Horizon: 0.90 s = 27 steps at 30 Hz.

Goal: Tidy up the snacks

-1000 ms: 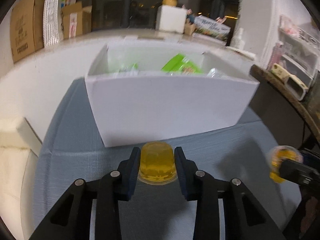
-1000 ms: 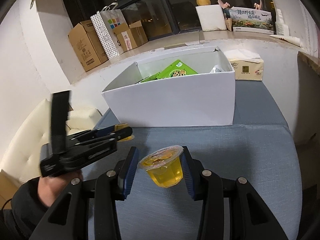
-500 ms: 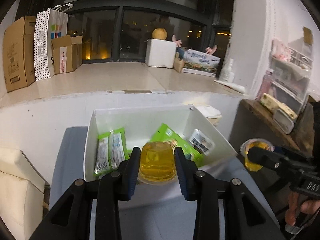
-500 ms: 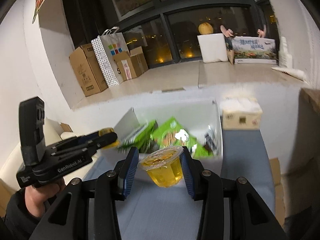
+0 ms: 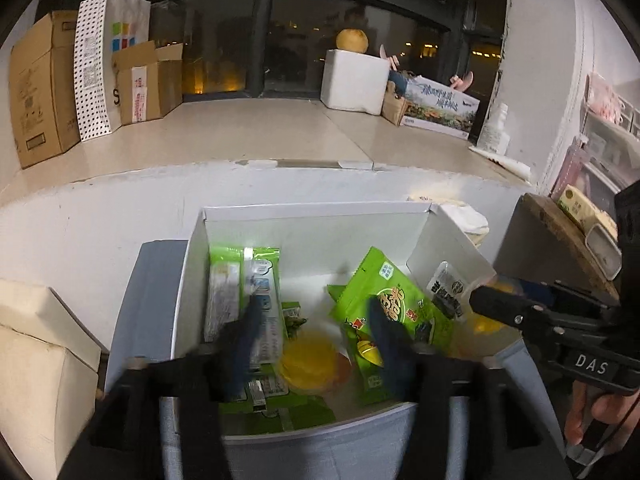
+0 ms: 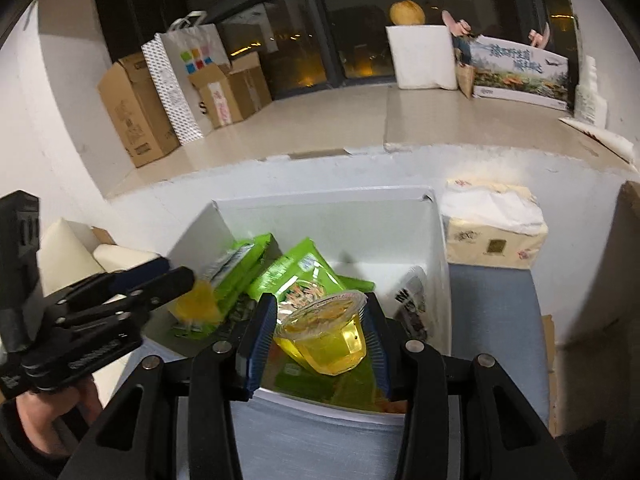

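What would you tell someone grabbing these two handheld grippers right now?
Left gripper: open over the white cardboard box; a blurred yellow plastic jelly cup sits loose between its spread fingers, among the green snack packets.
Right gripper: shut on a second yellow jelly cup, upright, above the box's near wall.
Done: first cup in the box, it seems.
Left: drop the second in.

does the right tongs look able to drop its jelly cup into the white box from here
Probably yes: the right tongs hold the jelly cup over the open-topped white box, past its near wall, with only snack packets underneath.
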Motion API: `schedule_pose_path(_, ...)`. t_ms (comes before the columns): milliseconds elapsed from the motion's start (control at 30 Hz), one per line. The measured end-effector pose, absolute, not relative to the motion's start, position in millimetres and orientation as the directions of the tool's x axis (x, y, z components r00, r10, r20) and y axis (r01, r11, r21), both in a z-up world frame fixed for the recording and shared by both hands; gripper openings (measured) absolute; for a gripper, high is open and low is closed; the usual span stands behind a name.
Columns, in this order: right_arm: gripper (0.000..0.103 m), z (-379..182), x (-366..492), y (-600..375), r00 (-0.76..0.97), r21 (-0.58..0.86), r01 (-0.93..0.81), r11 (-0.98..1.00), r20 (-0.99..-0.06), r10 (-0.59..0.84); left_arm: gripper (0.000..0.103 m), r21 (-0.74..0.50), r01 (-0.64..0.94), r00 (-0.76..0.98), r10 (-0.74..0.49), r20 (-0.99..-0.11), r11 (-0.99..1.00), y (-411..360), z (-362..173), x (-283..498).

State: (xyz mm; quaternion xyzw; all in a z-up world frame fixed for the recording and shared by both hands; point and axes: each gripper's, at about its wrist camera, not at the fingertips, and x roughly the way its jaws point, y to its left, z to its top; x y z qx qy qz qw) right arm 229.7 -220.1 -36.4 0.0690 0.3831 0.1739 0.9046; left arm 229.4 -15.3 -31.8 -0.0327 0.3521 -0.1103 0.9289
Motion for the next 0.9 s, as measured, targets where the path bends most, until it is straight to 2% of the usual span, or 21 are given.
schedule_pose_path(33,0.078,-37.1,230.8,-221.1,0.642,0.258,-0.252,0.933,-0.676,0.361,0.103,-0.143,0.174,0.731,-0.225,-0.644,0.974,-13.7,-31.6,229.0)
schedule_pose_path(67,0.103,-37.6,231.5,-222.4,0.644,0.256,-0.243,0.936,-0.679,0.353,0.103,-0.142,0.168,0.731,-0.22,-0.646,0.975,-13.0,-31.1,228.8)
schedule_pose_path(200,0.103,-35.8,229.2,-230.1,0.67,0.239,-0.21,0.948,-0.671,0.318,0.103,-0.133,0.158,0.705,-0.206,-0.679,0.978,-16.9,-31.8,230.3)
schedule_pose_path(367,0.103,-35.9,229.2,-235.3,0.682,0.212,-0.165,0.963,-0.681,0.267,0.103,-0.12,0.137,0.737,-0.182,-0.651,0.983,-15.1,-31.5,224.7)
schedule_pose_path(467,0.103,-32.8,226.1,-236.6,0.696,0.18,-0.149,0.972,-0.679,0.232,0.103,-0.058,0.078,0.752,-0.097,-0.652,0.995,-13.9,-27.7,220.7)
schedule_pose_path(533,0.103,-26.4,220.4,-235.5,0.713,0.156,-0.146,0.977,-0.668,0.213,0.103,-0.072,0.104,0.782,-0.126,-0.61,0.992,-11.2,-20.1,209.1)
schedule_pose_path(633,0.103,-12.5,199.7,-231.9,0.762,0.101,-0.147,0.984,-0.623,0.178,0.103,-0.118,0.132,0.79,-0.176,-0.587,0.984,-7.0,-12.8,192.9)
schedule_pose_path(700,0.103,-3.2,184.6,-231.5,0.779,0.097,-0.162,0.982,-0.599,0.187,0.103,-0.117,0.109,0.792,-0.158,-0.589,0.987,-3.3,-9.7,178.9)
schedule_pose_path(833,0.103,15.9,144.6,-235.3,0.816,0.083,-0.159,0.984,-0.549,0.179,0.103,-0.042,0.083,0.818,-0.092,-0.567,0.996,-3.1,-3.2,142.1)
schedule_pose_path(900,0.103,22.0,124.0,-239.4,0.82,0.118,-0.198,0.973,-0.525,0.23,0.103,-0.022,0.08,0.832,-0.079,-0.549,0.997,-3.8,-1.6,123.0)
